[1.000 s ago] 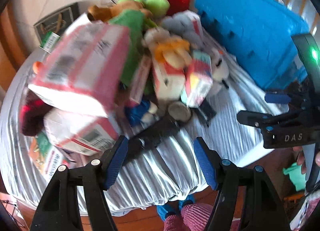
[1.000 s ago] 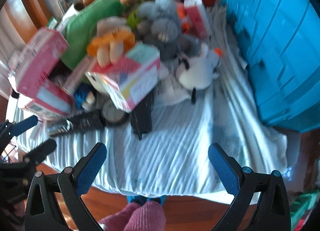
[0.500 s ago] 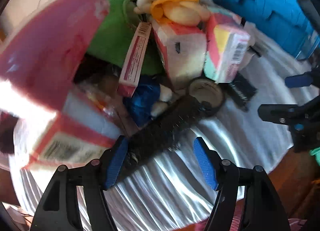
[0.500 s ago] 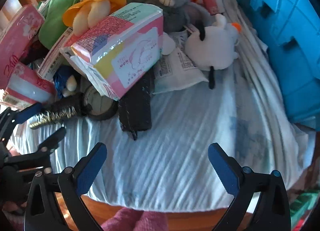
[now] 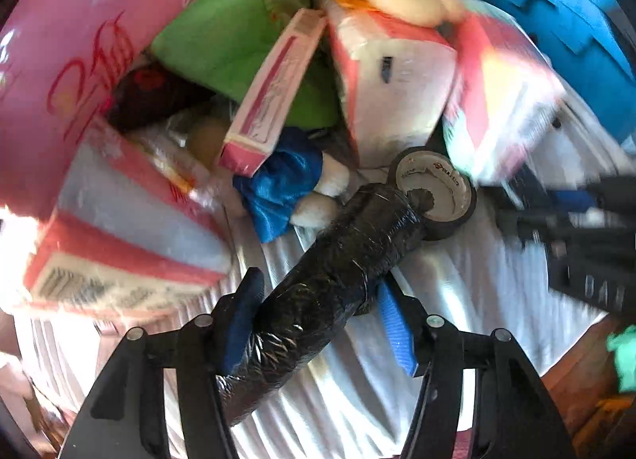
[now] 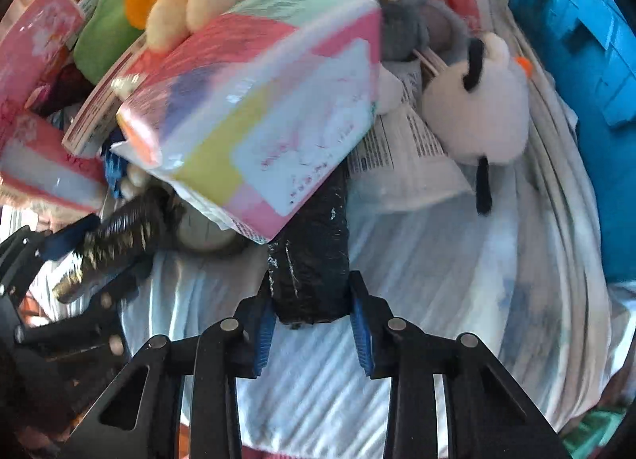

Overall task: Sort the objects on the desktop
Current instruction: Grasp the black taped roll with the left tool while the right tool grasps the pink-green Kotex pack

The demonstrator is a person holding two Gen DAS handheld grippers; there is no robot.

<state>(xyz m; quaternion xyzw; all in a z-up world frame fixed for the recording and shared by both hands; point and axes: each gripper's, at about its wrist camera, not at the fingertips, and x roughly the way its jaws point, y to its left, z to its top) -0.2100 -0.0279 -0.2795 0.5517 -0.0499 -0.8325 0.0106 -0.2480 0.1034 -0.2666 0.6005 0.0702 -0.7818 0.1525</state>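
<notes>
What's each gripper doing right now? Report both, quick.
Left gripper: partly closed around the long black wrapped bundle; firm grip cannot be told.
Right gripper: shut on the black wrapped block.

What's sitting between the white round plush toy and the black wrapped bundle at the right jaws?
In the right wrist view, a white printed plastic packet lies between the white round plush toy and the black wrapped bundle.

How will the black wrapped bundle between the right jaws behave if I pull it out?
The black wrapped bundle looks blocky, so probably fairly stiff. Its crinkled glossy wrap may slip. Its far end sits under the pastel box, which may tip or slide.
</notes>
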